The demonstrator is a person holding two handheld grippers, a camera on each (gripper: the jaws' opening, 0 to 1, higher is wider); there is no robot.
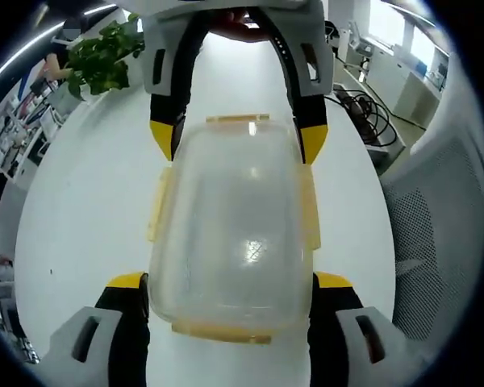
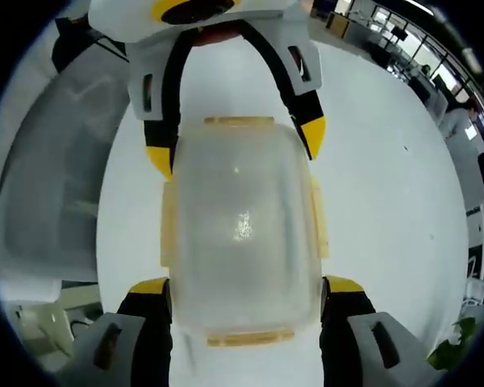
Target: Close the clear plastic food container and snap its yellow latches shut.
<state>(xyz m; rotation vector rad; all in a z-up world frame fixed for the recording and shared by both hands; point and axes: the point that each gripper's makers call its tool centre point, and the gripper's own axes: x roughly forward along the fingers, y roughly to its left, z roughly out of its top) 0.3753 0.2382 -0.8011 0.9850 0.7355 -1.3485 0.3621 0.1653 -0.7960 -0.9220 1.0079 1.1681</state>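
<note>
Jaws of left gripper and right gripper wide open, flanking clear plastic food container on white desk. Contents hard to see.

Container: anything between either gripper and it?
Nothing visible. The clear container sits on the white table with the left gripper and the right gripper each straddling an end, jaws beside its walls; contact can't be told.

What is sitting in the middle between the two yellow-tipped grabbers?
The clear plastic food container with its lid on sits between the left gripper and right gripper, seen in both gripper views.
</note>
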